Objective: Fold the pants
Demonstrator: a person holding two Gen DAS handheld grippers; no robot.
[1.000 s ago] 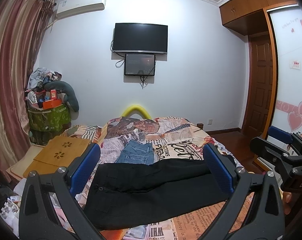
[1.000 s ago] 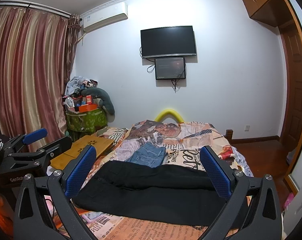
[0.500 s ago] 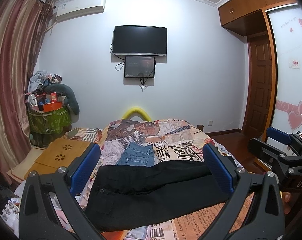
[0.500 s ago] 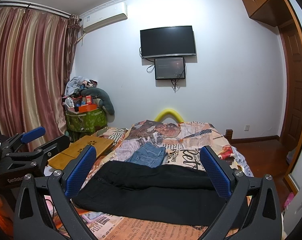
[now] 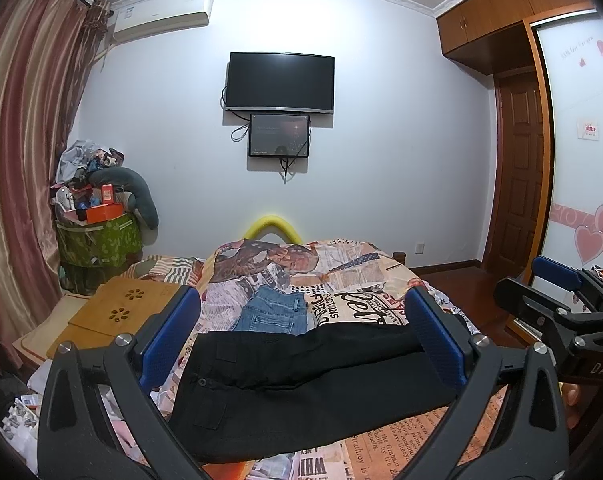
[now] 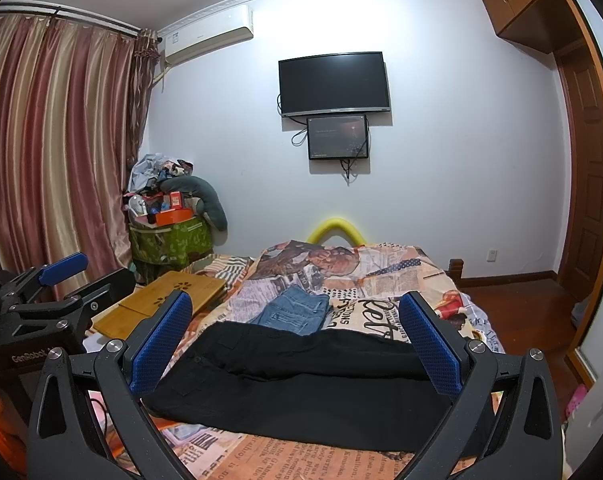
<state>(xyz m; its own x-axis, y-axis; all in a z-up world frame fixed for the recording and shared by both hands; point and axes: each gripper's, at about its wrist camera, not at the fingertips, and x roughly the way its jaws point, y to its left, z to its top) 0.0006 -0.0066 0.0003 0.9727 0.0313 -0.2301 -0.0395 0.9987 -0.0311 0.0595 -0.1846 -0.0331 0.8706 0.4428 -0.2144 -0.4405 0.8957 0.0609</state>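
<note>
While both tools, left (image 5: 301, 336) and right (image 6: 295, 336), are held wide and empty, black pants (image 5: 301, 384) are seen across the bed's (image 5: 357, 276) near edge; the green bin (image 5: 97, 240) is heaped with clutter.

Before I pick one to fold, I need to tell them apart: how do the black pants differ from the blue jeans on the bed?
The black pants lie spread lengthwise across the near part of the bed, while the blue jeans sit farther back, already in a compact fold. The black pants cover far more of the bedspread than the jeans. The pants are plain black; the jeans are faded blue denim. Both rest flat on the bedspread, and neither gripper touches them.
</note>
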